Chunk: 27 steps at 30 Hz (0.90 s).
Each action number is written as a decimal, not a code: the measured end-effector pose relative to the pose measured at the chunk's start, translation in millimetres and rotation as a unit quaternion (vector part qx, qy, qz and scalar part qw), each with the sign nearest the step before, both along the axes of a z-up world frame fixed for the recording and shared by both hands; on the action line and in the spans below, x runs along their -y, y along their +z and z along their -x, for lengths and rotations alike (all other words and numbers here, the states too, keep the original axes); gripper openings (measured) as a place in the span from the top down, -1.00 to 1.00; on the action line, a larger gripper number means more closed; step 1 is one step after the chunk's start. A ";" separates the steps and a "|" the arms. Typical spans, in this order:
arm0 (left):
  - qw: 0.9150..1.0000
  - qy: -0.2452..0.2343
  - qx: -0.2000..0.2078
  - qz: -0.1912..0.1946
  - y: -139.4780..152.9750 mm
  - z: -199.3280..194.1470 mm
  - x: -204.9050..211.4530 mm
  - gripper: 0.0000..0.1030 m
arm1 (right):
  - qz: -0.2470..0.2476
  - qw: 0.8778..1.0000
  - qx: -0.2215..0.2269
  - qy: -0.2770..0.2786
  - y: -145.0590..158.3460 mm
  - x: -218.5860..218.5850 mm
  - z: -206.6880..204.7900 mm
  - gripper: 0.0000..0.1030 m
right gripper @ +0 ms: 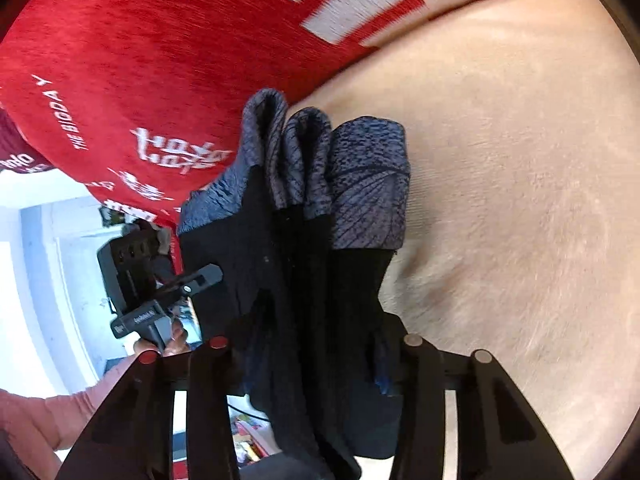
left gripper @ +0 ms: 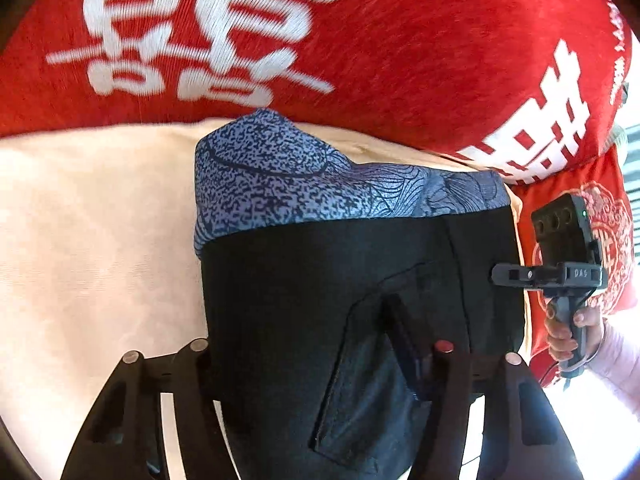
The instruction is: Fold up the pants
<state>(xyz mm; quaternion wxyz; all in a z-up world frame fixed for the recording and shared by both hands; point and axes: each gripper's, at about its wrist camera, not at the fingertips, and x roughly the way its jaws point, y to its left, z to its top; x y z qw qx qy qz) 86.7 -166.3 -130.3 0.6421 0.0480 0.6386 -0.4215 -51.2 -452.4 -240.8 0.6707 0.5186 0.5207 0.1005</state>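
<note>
The pants [left gripper: 340, 280] are black with a blue-grey patterned waistband [left gripper: 288, 176]. They hang folded in front of a beige surface [left gripper: 88, 240]. My left gripper [left gripper: 320, 360] is shut on the black fabric near a pocket; the cloth covers the gap between its fingers. In the right wrist view the pants [right gripper: 312, 248] hang in several bunched layers, and my right gripper [right gripper: 316, 352] is shut on them. The right gripper also shows in the left wrist view [left gripper: 560, 272], at the pants' right edge. The left gripper shows in the right wrist view [right gripper: 160, 296], at their left edge.
A red cushion with white characters [left gripper: 360, 40] stands behind the pants and also shows in the right wrist view [right gripper: 140, 60]. A second red cushion [left gripper: 592, 208] is at the right. A bright room with white walls [right gripper: 48, 260] lies beyond the left.
</note>
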 end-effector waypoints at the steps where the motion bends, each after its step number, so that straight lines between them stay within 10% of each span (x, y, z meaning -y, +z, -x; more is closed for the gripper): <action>1: 1.000 -0.002 0.003 0.000 7.9 3.4 -1.8 -0.18 | -0.009 1.000 0.006 -0.005 3.7 0.2 3.0 0.15; 16: 0.999 0.004 0.007 -0.048 37.4 70.4 -80.3 -0.19 | -0.097 0.995 0.003 -0.022 14.2 -78.2 78.3 0.15; 27: 0.995 0.046 0.051 -0.076 -17.9 74.9 -104.9 -1.00 | 0.055 0.998 -0.025 -0.004 -8.2 -98.7 84.1 -0.29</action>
